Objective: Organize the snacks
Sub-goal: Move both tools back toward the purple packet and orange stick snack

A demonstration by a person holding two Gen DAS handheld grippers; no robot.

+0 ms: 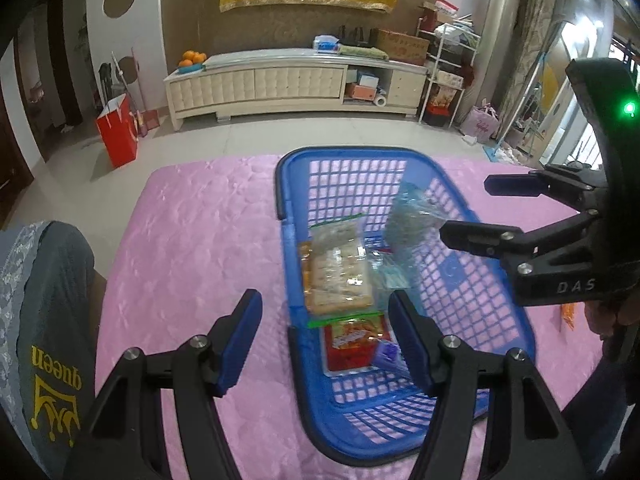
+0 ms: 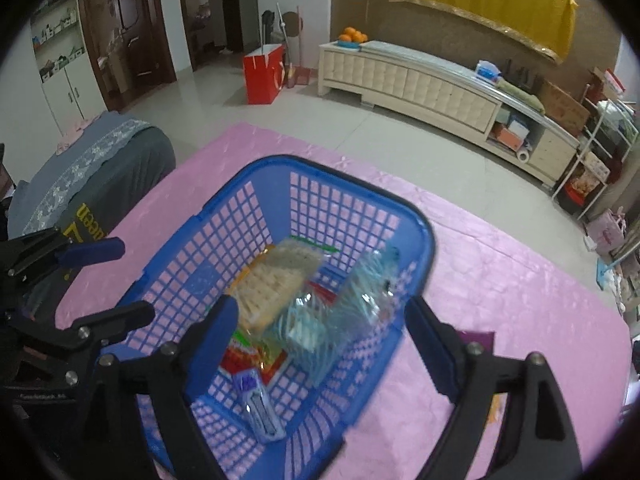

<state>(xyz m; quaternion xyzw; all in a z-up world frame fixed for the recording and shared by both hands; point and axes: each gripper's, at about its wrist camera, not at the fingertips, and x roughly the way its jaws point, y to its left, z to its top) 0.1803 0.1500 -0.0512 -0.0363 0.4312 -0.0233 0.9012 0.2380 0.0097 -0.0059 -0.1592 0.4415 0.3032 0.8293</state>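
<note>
Left gripper (image 1: 326, 340): lower centre of the left wrist view; jaws partly apart with nothing between the pads, straddling the near left rim of the basket from above.
Right gripper (image 2: 320, 340): lower centre of the right wrist view; jaws spread wide and empty, above the near end of the basket.
Basket (image 1: 404, 446): blue plastic lattice basket on the pink-covered table (image 1: 192, 240), centre of both views.
Purple packet (image 2: 258, 404): small, lying at the near end of the basket floor.
Red snack bag (image 1: 352, 344): flat on the basket floor, just beyond the purple packet.
Cracker bag (image 1: 338, 276): clear zip bag of pale crackers in the middle of the basket, overlapping the far edge of the red snack bag.
Clear blue-tinted bag (image 2: 360, 296): blurred, beside the cracker bag toward the right wall of the basket; whether it rests or is mid-air cannot be told.
Grey garment (image 1: 48, 320): printed "queen", at the lower left of the left wrist view.
Red paper bag (image 1: 118, 132): on the floor beyond the table.
Cabinet (image 1: 256, 84): long cream unit along the far wall, oranges (image 1: 193, 57) on its left end.
</note>
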